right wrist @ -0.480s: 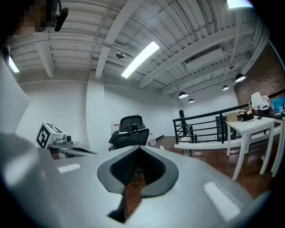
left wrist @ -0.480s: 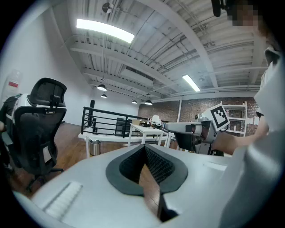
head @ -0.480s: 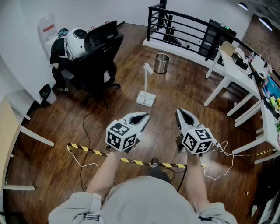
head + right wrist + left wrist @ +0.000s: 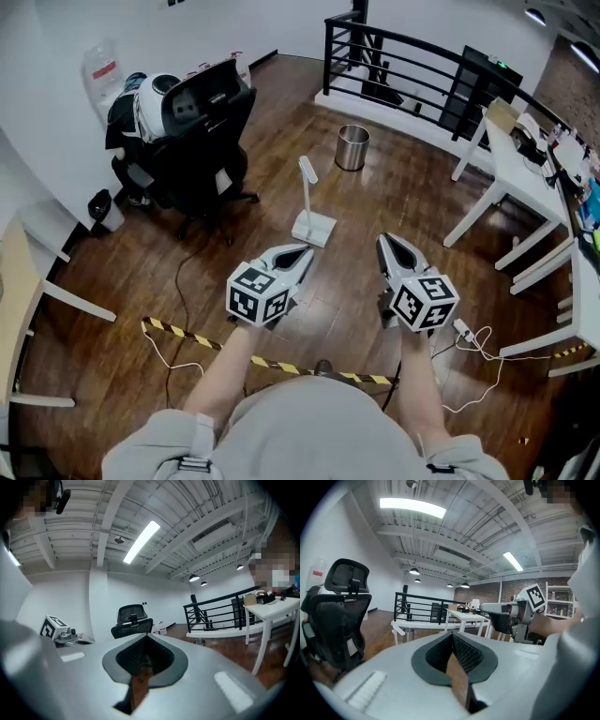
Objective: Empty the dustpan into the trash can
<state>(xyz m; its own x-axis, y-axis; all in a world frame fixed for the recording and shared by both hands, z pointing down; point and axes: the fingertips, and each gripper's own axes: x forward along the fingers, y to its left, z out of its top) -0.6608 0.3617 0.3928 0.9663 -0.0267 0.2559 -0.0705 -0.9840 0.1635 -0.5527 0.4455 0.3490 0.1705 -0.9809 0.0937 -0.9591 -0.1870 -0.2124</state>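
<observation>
Left tongs and right tongs hang closed, empty; ahead, a dustpan stands upright on the floor near a trash can, contents unseen.

No word, brand or number is legible. The red label on the white plastic container by the wall is too small to read. The cubes on the left gripper and the right gripper bear only black-and-white square code patterns.

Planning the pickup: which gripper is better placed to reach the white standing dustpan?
Left, probably. The left gripper points toward the dustpan just ahead of it; the right gripper sits farther aside. Both are shut and empty.
</observation>
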